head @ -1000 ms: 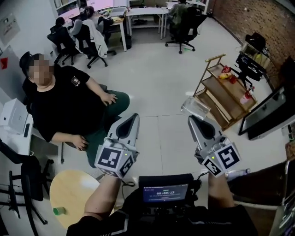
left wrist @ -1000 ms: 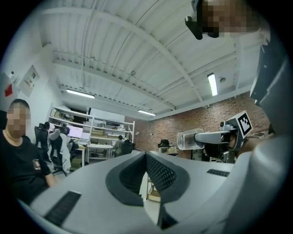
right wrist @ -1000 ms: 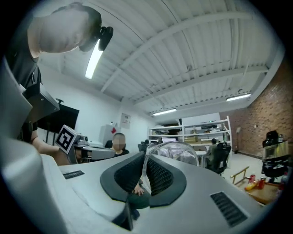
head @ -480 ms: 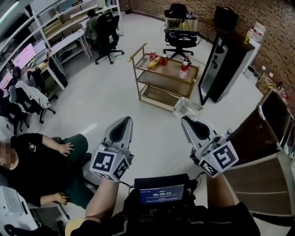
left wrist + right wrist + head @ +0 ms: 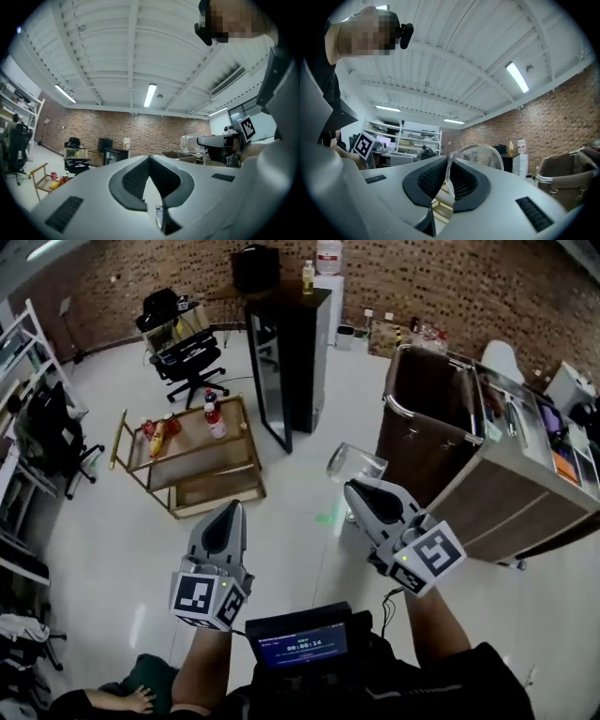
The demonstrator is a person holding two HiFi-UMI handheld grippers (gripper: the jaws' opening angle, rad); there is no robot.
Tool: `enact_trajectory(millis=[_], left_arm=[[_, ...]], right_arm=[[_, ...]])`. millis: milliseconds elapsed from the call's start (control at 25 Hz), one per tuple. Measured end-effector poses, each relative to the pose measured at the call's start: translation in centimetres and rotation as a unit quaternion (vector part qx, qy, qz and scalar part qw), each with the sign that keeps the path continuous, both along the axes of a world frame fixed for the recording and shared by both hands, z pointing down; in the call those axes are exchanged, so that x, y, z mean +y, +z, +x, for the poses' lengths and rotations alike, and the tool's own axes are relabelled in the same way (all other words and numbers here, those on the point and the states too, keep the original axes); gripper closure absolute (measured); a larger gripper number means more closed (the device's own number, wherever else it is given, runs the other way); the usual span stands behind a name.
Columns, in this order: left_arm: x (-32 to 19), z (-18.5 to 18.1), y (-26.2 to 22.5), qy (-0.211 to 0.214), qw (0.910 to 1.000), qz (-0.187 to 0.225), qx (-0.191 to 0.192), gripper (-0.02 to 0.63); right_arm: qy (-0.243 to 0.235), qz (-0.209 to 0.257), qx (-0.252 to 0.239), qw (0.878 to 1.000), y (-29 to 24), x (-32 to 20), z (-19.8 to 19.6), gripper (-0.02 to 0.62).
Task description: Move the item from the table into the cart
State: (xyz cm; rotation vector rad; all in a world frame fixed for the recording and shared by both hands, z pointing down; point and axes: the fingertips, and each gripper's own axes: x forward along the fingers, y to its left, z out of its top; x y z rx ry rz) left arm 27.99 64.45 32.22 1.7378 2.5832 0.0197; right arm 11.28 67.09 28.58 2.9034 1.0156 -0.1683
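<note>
Dark, one small screen sits nearest, at the person's chest. Beyond it are two grippers, each with one marker cube.

The left gripper has its fingers closed together with nothing between them.

The right gripper has its fingers narrowed on the thin wall of one clear cup, pinching it at the rim. The cup is in the air above the pale floor, near the left side of one large brown cart with a metal rim.

Further left stands one wooden trolley. It carries one upright bottle and a small red and yellow cluster too small to count.

Behind them are one black cabinet, one black office chair and the brick wall.
</note>
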Motion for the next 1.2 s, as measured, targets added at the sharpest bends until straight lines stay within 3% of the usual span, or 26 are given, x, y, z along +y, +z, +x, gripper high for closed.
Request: enact_trajectory(millis=[280, 480, 720, 840, 1000, 1200], left_arm=[[8.1, -13.8, 1.3, 0.142, 0.9898, 0.012, -0.001, 0.62], [10.9, -27.8, 0.6, 0.226, 0.9741, 0.001, 0.004, 0.62], [12.3, -45.5, -1.1, 0.302, 0.953, -0.025, 0.001, 0.62], [13.3, -52.5, -1.5, 0.333, 0.9426, -0.025, 0.001, 0.619], [15.5, -59.1, 0.9, 0.389, 0.921, -0.022, -0.006, 0.62], [17.6, -66.3, -0.5, 0.446, 0.8941, -0.037, -0.018, 0.62]], right_arm=[[0.147, 0.001, -0.01, 0.989, 1.0, 3.1, -14.5, 0.577], [0.228, 0.0, -0.003, 0.974, 0.9, 3.0, -27.8, 0.577], [0.294, -0.006, -0.011, 0.956, 0.3, 1.9, -44.2, 0.577], [0.334, -0.015, -0.013, 0.942, -0.1, 1.6, -51.1, 0.577], [0.387, -0.01, -0.003, 0.922, 0.3, 2.1, -57.8, 0.577], [0.466, -0.013, -0.005, 0.885, -0.1, 2.4, -64.2, 0.577]])
